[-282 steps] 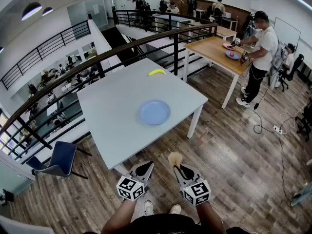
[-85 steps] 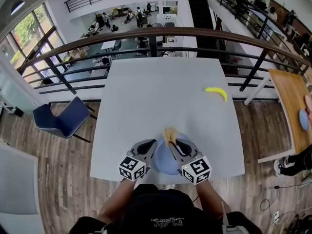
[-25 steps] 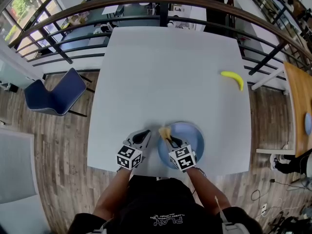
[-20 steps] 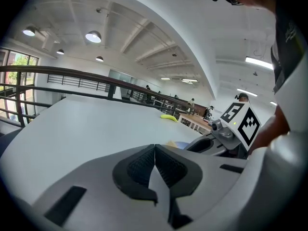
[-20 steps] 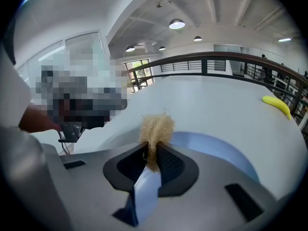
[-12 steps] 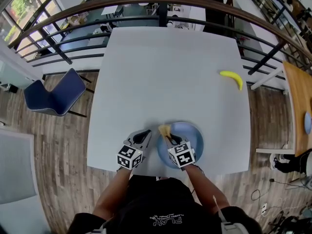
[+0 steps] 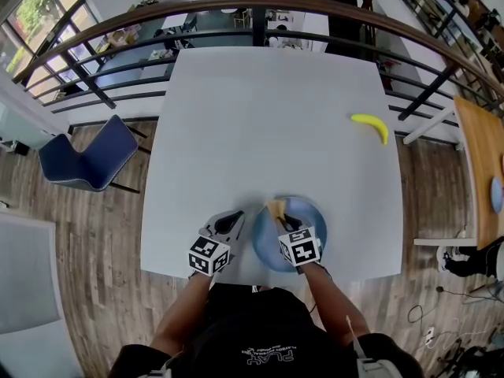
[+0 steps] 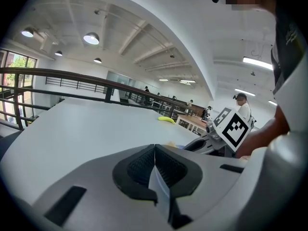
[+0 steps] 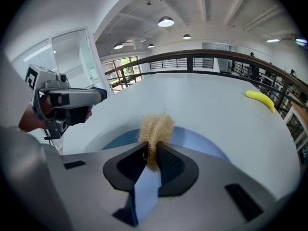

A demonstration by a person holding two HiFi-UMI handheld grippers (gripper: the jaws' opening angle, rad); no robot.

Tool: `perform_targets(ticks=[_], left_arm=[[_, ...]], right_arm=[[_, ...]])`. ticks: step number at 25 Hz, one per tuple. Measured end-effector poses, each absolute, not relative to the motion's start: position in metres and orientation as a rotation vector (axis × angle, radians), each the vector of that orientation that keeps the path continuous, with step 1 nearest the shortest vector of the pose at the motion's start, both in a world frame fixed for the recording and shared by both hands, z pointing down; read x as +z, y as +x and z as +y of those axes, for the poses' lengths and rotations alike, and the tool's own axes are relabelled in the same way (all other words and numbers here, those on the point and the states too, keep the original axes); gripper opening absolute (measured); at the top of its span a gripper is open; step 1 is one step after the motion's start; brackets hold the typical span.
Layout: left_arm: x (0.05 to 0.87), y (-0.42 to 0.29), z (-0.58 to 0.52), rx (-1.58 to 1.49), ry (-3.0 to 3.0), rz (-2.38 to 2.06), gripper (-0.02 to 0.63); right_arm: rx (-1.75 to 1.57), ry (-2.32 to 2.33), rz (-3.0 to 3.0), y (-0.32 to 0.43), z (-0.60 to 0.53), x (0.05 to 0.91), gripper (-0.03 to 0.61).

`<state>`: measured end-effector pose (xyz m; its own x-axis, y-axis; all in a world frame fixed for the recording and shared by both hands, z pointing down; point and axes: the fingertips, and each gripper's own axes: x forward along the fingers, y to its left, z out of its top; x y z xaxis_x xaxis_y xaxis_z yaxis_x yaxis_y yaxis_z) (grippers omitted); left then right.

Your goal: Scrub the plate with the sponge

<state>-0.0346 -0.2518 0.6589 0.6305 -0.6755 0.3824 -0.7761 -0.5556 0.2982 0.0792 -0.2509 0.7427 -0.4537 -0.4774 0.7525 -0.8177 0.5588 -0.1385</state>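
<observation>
Tan fibrous sponge (image 9: 156, 129) was clamped in right claw (image 9: 153, 154), tuft projecting over blue plate (image 9: 202, 141) near front edge of desk (image 7: 260, 116), presumably to scrub. Left claw (image 8: 154, 150) sat closed, empty, just beside plate.

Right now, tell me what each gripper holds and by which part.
The right gripper pinches the sponge by its near end. The left gripper is shut, holding nothing.
</observation>
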Motion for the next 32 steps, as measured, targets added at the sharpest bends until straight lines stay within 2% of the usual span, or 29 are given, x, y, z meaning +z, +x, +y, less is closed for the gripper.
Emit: perform_targets(ticks=[21, 32], left_arm=[[0.647, -0.009, -0.249, 0.252, 2.430, -1.086, 0.014], [0.647, -0.010, -0.243, 0.248, 2.427, -1.093, 0.013]], right_arm=[[0.688, 1.249, -1.904, 0.164, -0.245, 0.759, 0.061], [0.708, 1.180, -2.042, 0.129, -0.243, 0.743, 0.061]])
